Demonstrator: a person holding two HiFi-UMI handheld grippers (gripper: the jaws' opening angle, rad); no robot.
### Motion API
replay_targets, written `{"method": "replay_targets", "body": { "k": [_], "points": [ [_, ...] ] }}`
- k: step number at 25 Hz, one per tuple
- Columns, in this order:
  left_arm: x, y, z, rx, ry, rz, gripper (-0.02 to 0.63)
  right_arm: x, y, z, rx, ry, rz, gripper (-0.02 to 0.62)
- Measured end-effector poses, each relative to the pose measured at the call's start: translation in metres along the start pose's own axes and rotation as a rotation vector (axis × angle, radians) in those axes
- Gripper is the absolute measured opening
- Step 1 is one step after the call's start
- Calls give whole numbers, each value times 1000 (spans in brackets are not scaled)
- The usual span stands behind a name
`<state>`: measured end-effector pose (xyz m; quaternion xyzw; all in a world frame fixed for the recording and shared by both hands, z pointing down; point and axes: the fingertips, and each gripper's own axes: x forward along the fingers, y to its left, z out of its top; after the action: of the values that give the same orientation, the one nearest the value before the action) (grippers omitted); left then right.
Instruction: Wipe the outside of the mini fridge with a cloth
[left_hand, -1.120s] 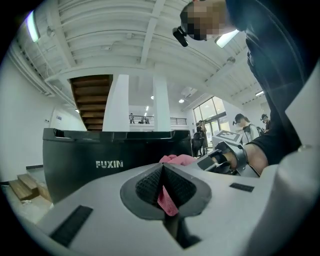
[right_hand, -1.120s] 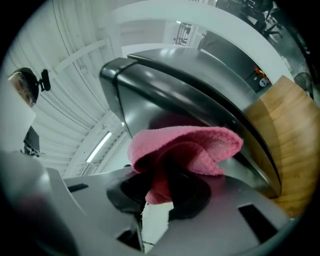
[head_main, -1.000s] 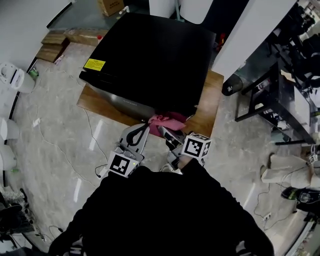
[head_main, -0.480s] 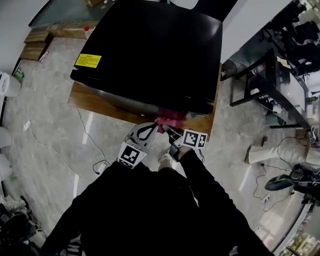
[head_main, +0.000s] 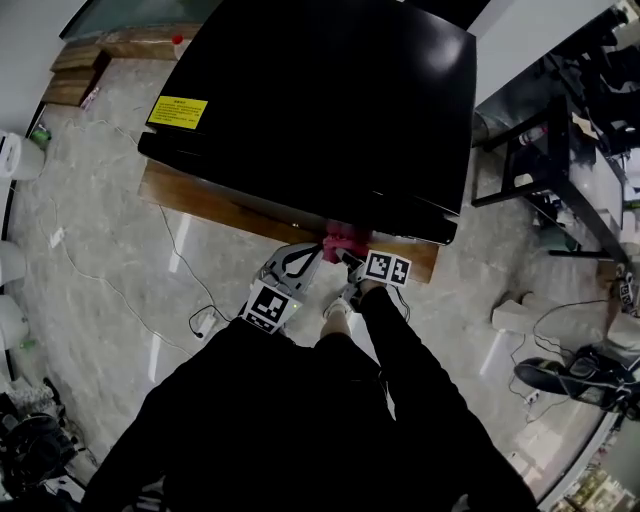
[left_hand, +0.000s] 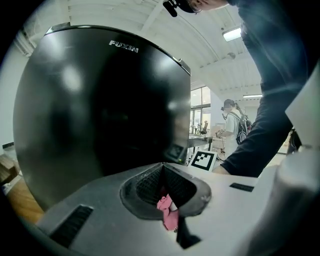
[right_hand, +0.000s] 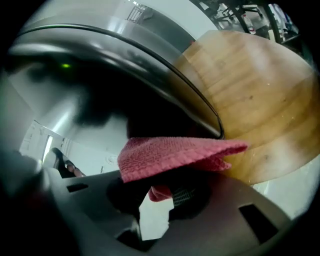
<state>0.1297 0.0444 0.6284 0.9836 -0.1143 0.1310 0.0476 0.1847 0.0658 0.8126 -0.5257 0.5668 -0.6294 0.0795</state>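
Note mini fridge (head_main: 320, 100) filling 12 o'clock of head view, standing on a wooden platform (head_main: 190, 195) over the stone floor (head_main: 100, 280). Find cloth (head_main: 345, 240) pressed low against its front face at 6 o'clock, just above the platform. Read left gripper (head_main: 316, 252) jaws as closed on a small corner of cloth, and right gripper (head_main: 346, 258) jaws as clamped on the bulk of it.

Judge risks:
- loss of the thin left pinch under drag
- scraping of the door by hard jaw tips on bunching of fabric
- snagging on the platform edge at 6 o'clock

Record fridge as black, glossy, round-cornered and mirror-like. Record cloth as pink, knitted, soft and folded. Record platform as pale grained wood.
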Motion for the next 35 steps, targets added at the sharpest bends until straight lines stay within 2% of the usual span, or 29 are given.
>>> {"method": "replay_targets", "body": {
  "k": [3, 6, 11, 19, 22, 25, 29, 35],
  "points": [
    [-4, 4, -2, -11, 10, 11, 3, 2, -9, -9, -2, 15, -22, 95],
    [-20, 12, 0, -22, 10, 24, 3, -4, 14, -34, -34, 46, 18, 95],
    [-72, 34, 10, -14, -4, 37, 3, -19, 119, -62, -153, 26, 160, 95],
    [-147, 79, 53, 2, -86, 91, 3, -35, 292, -38, -386, -131, 337, 95],
    [-177, 100, 78, 11, -142, 110, 3, -37, 344, -40, -476, -165, 379, 95],
    [-199, 120, 100, 53, -188, 117, 3, -33, 383, -34, -522, -209, 412, 95],
    [-216, 147, 118, 55, -226, 117, 3, -18, 417, -16, -505, -278, 433, 95],
    [-221, 166, 136, 59, -247, 94, 3, -3, 427, 12, -312, -337, 475, 97]
  ]
}}
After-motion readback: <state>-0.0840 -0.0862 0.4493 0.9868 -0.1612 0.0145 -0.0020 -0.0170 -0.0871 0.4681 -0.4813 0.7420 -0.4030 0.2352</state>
